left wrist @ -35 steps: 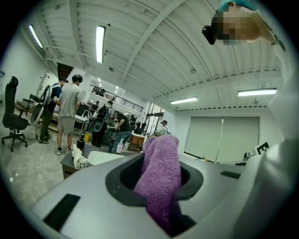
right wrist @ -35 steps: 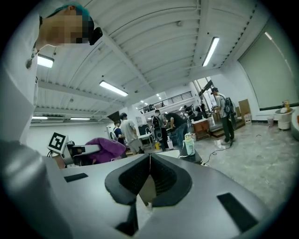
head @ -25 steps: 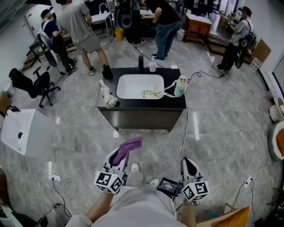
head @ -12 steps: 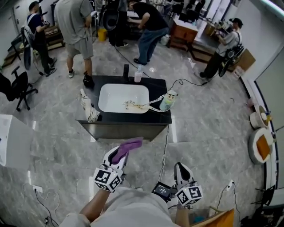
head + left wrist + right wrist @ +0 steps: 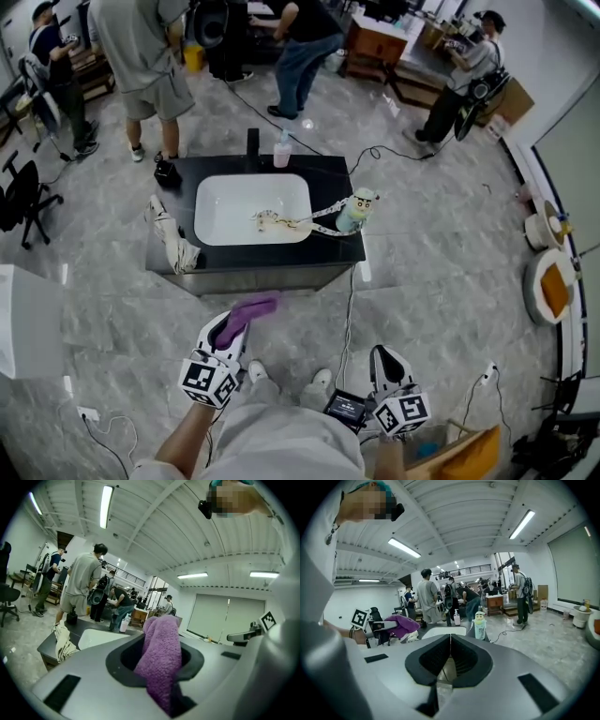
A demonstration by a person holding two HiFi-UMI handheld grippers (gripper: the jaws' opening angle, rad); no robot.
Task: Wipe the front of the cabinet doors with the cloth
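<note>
The left claw (image 5: 228,330) is closed on the purple cloth (image 5: 247,308). The right claw (image 5: 384,360) beside it has its jaws together and holds nothing. The cabinet doors (image 5: 272,278), ahead of the cloth, have come nearer, so I think wiping can start soon. Their front is seen too steeply to make out.

Open floor (image 5: 291,323) fronts the cabinet doors (image 5: 262,278); a cable (image 5: 351,314) trails past their right corner.
</note>
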